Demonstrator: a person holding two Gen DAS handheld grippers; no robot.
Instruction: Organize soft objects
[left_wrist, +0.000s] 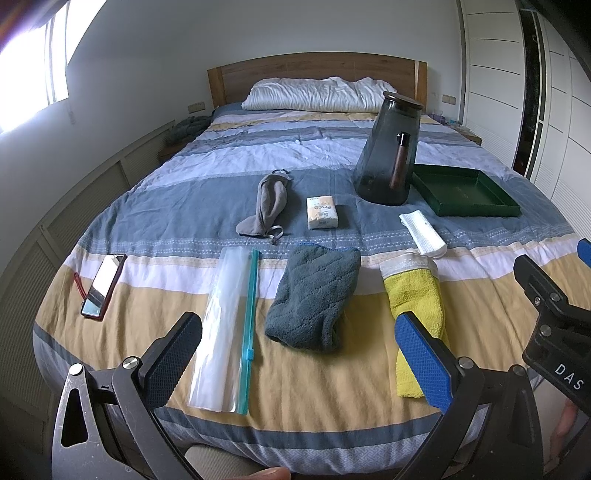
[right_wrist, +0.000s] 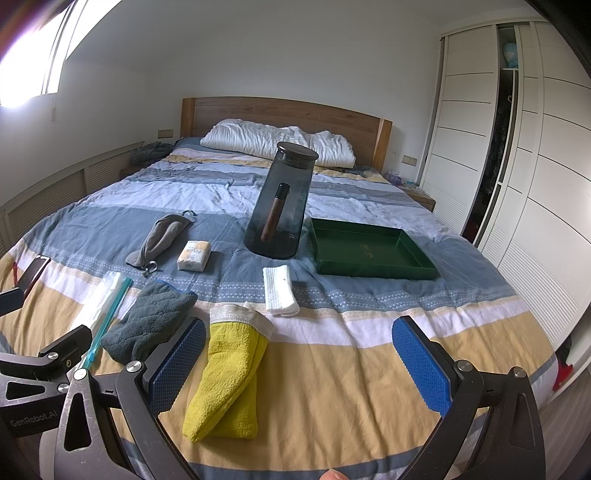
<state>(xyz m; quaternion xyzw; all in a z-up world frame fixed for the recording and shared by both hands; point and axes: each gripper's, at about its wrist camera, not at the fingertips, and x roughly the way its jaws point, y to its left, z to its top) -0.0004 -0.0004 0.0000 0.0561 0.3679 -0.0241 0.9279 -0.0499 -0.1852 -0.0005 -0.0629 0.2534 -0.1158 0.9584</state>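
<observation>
Four soft things on the bed's near half: yellow towel (right_wrist: 225, 373), dark green towel (left_wrist: 314, 295), white cloth (left_wrist: 423, 232), grey pouch (left_wrist: 264, 203) | zip bag (left_wrist: 225, 332) left | green tray (left_wrist: 465, 192), jug (left_wrist: 388, 151) far right | left gripper (left_wrist: 295, 363) fingers spread, empty | right gripper (right_wrist: 299, 363) fingers spread, empty

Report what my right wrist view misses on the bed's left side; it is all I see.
Observer: The left gripper is open, with nothing between its fingers.
Operator: Describe the dark thing cut off at my left edge.
Observer: It is a red-cased phone lying flat and screen up, with a red strap beside it.
Operator: Check the zip bag's near end.
Observer: The zip bag lies flat and looks empty. Its teal slider sits close to the near end.
</observation>
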